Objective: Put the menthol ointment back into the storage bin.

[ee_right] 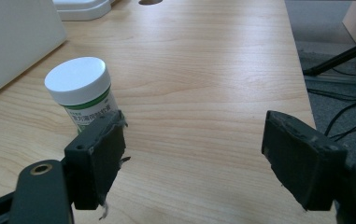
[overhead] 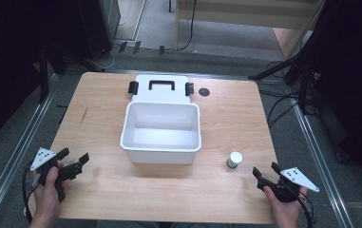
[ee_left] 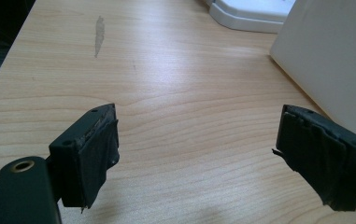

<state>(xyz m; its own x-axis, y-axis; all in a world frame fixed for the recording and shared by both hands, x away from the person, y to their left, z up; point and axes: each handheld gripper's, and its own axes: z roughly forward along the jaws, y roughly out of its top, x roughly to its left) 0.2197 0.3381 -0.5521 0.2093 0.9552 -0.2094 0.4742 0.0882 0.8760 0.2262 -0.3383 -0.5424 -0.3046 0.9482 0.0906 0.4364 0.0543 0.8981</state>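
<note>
Nothing packed yet — white bin [overhead: 161,153] at table centre, lidless and empty, lid [overhead: 161,88] lying at its 12 o'clock. Small white-capped bottle [overhead: 234,160] upright at bin's 4 o'clock, untouched. Left gripper [overhead: 73,159] and right gripper [overhead: 264,171] both spread wide, grasping nothing — right one just beside bottle.

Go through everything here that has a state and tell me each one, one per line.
White box: open, empty, lid swung back flat on the table.
Small bottle: upright, white cap on, beside the box.
Left tongs: open, holding nothing.
Right tongs: open, holding nothing.
</note>
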